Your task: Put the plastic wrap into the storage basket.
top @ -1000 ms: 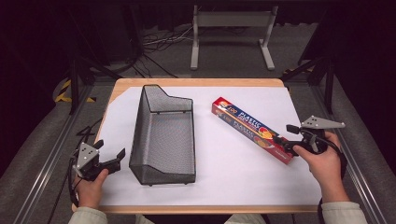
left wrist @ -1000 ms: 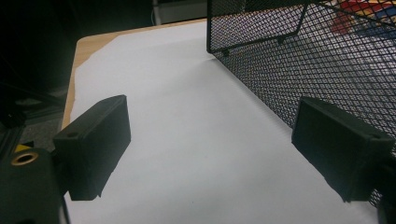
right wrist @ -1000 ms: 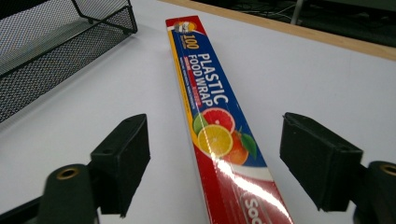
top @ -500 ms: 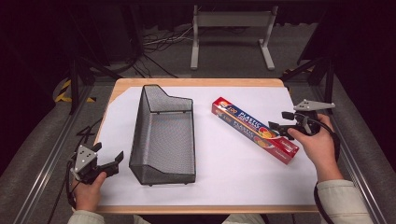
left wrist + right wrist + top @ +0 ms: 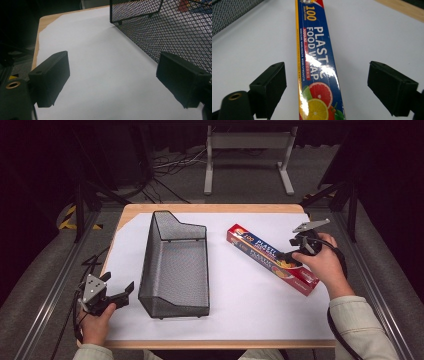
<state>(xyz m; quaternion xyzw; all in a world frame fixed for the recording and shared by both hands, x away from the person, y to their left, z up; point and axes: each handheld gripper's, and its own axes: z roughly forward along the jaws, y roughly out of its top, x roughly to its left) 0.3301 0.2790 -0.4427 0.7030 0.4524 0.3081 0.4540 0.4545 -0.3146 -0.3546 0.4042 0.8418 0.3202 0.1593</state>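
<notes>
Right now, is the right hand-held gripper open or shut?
Open: the right hand-held gripper has its jaws spread either side of the plastic wrap box, touching neither side.

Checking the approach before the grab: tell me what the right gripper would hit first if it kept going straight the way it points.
Probably the plastic food wrap box: it lies between the open jaws of the right gripper, running away along its line.

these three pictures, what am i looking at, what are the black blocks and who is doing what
A person sits at a table covered with white paper, holding a hand-held gripper in each hand. One picture looks down from above; the other two come from cameras on the grippers, and the black blocks are their jaws. The left gripper is open beside a black mesh basket, holding nothing. The right gripper is open, its jaws on either side of a box of plastic food wrap lying on the paper, not yet gripping it.
</notes>
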